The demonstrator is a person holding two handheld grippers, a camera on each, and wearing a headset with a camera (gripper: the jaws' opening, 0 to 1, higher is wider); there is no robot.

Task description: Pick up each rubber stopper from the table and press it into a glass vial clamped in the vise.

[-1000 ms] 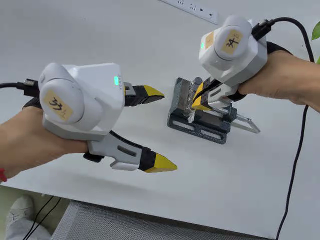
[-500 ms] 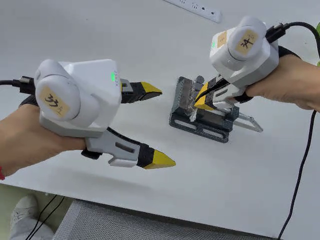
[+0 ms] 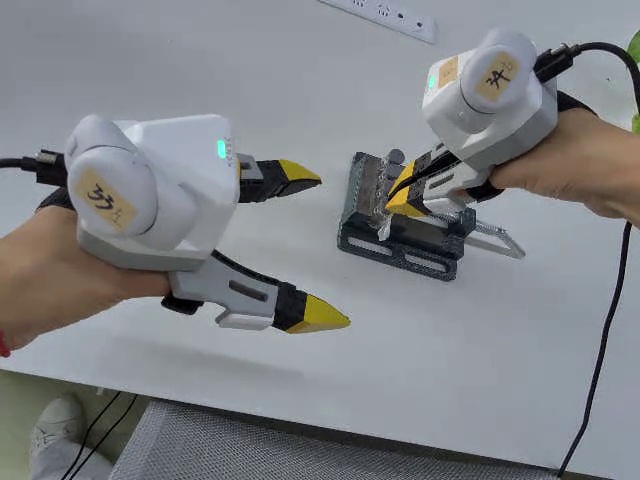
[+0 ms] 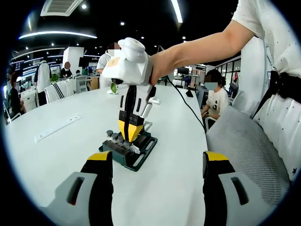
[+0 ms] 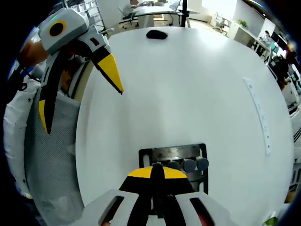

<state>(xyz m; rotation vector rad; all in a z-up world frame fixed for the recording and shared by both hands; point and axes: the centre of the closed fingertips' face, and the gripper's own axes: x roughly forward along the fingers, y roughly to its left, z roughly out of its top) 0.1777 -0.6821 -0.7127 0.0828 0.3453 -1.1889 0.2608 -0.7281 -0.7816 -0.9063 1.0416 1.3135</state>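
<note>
Right gripper (image 3: 397,205): jaws drawn together, tips down on the vise (image 3: 405,252) — cannot tell if a stopper is between them. Grey stoppers (image 5: 189,165) stand in a row just beside the tips. Left gripper (image 3: 322,248): jaws wide apart, above the table (image 3: 470,360).

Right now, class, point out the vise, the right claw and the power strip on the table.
vise (image 3: 393,257): head view, on its dark base plate.
right claw (image 3: 396,205): head view, between its yellow tips.
power strip (image 3: 385,15): head view, on its white top face.
</note>
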